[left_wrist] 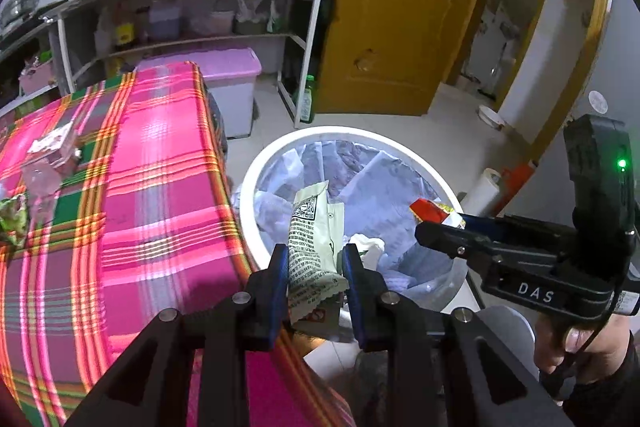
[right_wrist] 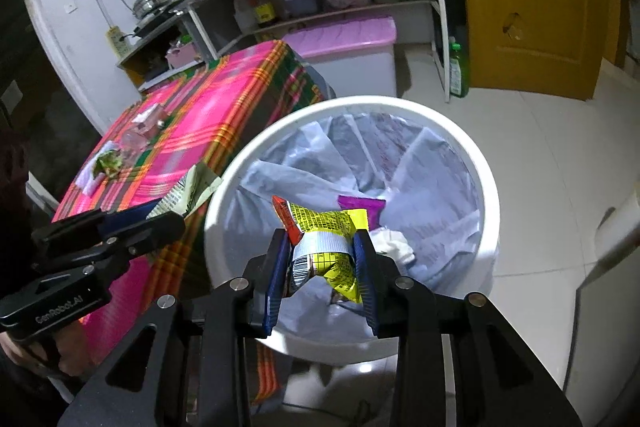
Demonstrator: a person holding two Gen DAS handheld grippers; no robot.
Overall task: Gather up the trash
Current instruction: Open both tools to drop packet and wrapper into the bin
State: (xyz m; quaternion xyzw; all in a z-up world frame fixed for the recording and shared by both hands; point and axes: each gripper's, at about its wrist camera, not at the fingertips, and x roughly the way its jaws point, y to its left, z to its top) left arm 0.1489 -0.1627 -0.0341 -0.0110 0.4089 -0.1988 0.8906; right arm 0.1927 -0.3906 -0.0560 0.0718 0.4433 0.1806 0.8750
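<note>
My left gripper (left_wrist: 314, 259) is shut on a pale green snack wrapper (left_wrist: 314, 227) and holds it over the near rim of the white trash bin (left_wrist: 256, 167). My right gripper (right_wrist: 322, 247) is shut on a yellow and red snack packet (right_wrist: 324, 227), held above the bin's opening (right_wrist: 224, 195). The bin has a grey-white liner and holds a purple wrapper (right_wrist: 362, 205) and white crumpled paper (right_wrist: 394, 245). The right gripper also shows in the left wrist view (left_wrist: 436, 223), and the left one in the right wrist view (right_wrist: 168, 215).
A table with a pink plaid cloth (left_wrist: 152, 163) stands left of the bin, with a green wrapper (right_wrist: 108, 161) and clear plastic trash (left_wrist: 56, 143) on it. Behind are a shelf unit (left_wrist: 192, 7), a lilac-lidded box (left_wrist: 224, 75), a green bottle (left_wrist: 307, 103) and a wooden door (left_wrist: 396, 27).
</note>
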